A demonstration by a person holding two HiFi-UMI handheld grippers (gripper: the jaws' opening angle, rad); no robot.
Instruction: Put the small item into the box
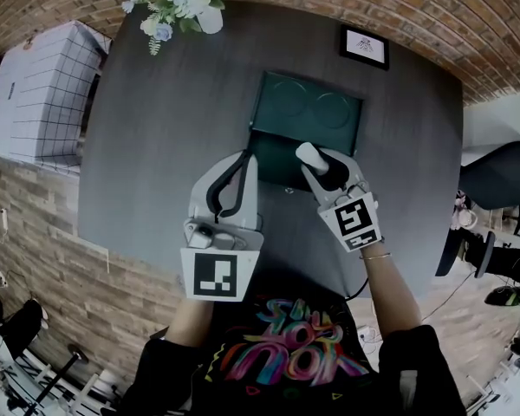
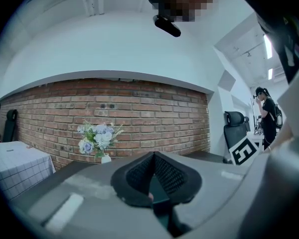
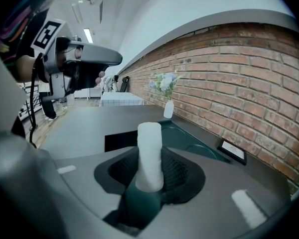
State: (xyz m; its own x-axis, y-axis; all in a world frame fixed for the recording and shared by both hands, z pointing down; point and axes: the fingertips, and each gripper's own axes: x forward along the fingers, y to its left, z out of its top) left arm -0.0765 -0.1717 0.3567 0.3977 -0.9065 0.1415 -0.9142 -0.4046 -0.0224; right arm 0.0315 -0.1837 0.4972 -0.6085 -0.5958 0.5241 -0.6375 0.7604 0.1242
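A dark green box (image 1: 282,161) stands open at the table's middle, its lid (image 1: 310,109) with two round hollows tipped back behind it. My right gripper (image 1: 323,168) is shut on a small white cylinder (image 1: 311,156) that sticks up between its black pads, just over the box's front right corner. In the right gripper view the cylinder (image 3: 149,151) stands upright in the jaws, with the box lid (image 3: 199,147) beyond it. My left gripper (image 1: 237,185) hangs at the box's left front edge; its pads (image 2: 139,176) meet with nothing in them.
A white vase of pale flowers (image 1: 182,3) stands at the table's (image 1: 156,146) far left edge, and a small framed card (image 1: 365,47) at the far right. A white checked cloth (image 1: 39,94) lies to the left, a black chair (image 1: 503,176) to the right. A brick wall runs behind.
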